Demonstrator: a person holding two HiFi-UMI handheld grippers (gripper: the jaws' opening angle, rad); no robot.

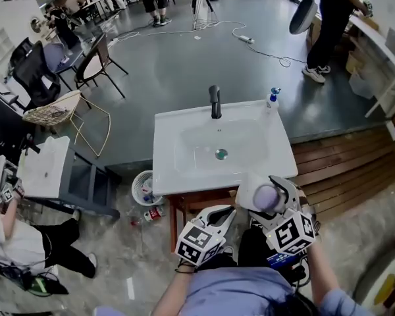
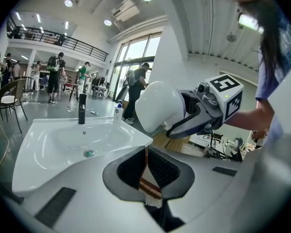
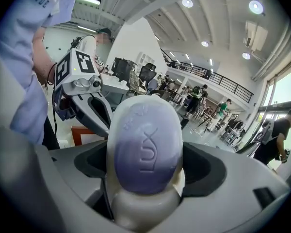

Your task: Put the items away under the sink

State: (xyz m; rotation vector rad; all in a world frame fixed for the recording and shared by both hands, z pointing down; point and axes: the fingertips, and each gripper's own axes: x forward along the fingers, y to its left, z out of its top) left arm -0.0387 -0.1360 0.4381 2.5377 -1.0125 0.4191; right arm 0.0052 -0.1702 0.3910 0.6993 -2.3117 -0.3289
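Soap bottle [image 3: 144, 149] sits clamped in our right gripper [image 1: 271, 201] at the sink's [image 1: 184, 143] front edge; our left gripper [image 2: 146, 171] has its jaws together.

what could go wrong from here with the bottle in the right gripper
1. The rounded white bottle juts well past the fingers of the right gripper, so it may pivot or slip when lowered.
2. It is near the front rim of the sink; swinging it down could clip that edge.
3. The left gripper, shut and empty, is close beside and could bump it.
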